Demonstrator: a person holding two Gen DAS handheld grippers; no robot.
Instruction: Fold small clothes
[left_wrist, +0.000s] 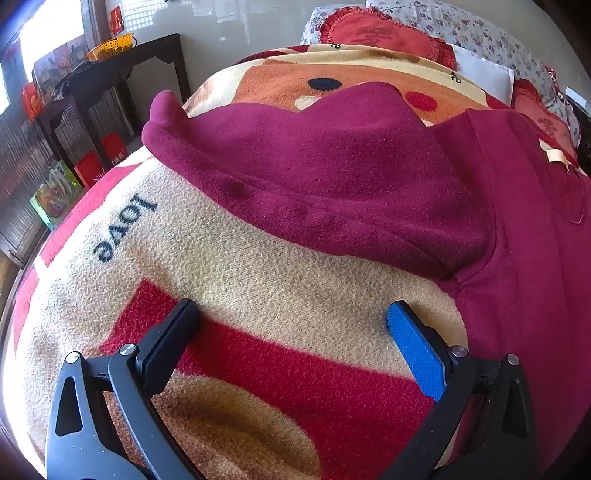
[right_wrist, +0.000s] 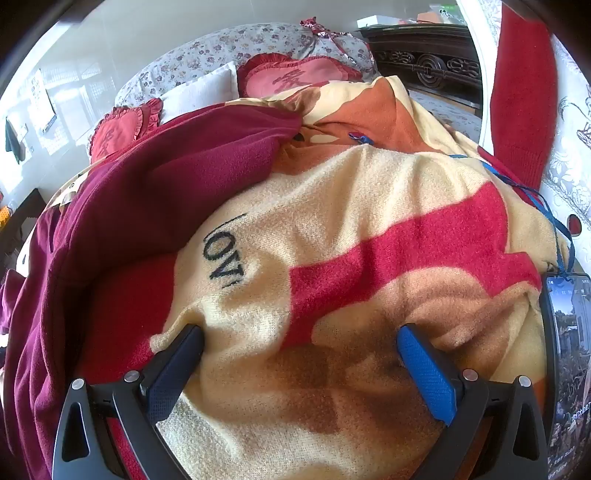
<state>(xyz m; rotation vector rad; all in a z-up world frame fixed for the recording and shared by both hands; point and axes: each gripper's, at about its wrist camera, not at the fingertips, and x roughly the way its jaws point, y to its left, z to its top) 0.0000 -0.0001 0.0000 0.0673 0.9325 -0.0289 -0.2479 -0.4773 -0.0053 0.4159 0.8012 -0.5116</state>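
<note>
Over blanket (left_wrist: 258, 266) | left hand-held gripper (left_wrist: 291, 314) wide open, empty | right hand-held gripper (right_wrist: 301, 338) likewise

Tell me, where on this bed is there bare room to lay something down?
The widest free patch is the cream-and-red fleece blanket between the maroon fleece garment and the black phone at its edge. Another strip lies before the open left claw. The head end is crowded with red ruffled cushions.

Bright daylight, sharp, fisheye-warped edges
</note>
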